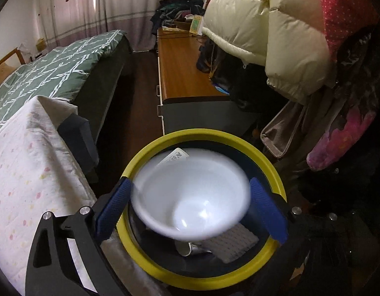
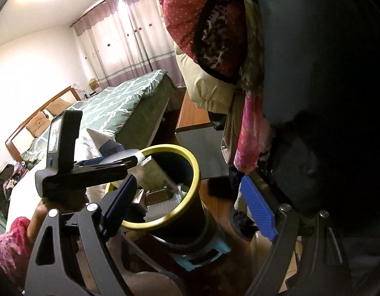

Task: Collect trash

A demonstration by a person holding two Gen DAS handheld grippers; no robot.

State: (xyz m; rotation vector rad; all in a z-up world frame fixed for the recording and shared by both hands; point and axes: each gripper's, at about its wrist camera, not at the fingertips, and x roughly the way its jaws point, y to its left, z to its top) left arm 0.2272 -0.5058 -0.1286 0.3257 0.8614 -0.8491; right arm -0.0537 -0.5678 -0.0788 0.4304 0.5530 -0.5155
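Note:
A white paper cup [image 1: 190, 197], blurred by motion, hangs mouth toward me between the blue pads of my left gripper [image 1: 191, 185], directly over the bin. The pads stand wide and sharp beside its rim and do not press it. The bin [image 1: 202, 133] is dark with a yellow rim and holds a printed paper [image 1: 176, 156] and a white ribbed piece [image 1: 235, 241]. In the right wrist view the bin [image 2: 195, 170] holds white packaging [image 2: 155, 172], and the left gripper [image 2: 116, 160] reaches over its rim. My right gripper [image 2: 190, 209] is open and empty, short of the bin.
The bin stands on a light blue stool [image 2: 207, 254]. Hanging coats [image 1: 276, 37] crowd the right side. A white spotted cloth [image 1: 29, 167] lies to the left, and a bed with a green quilt [image 1: 54, 74] is beyond it. A wooden dresser [image 1: 180, 69] stands behind the bin.

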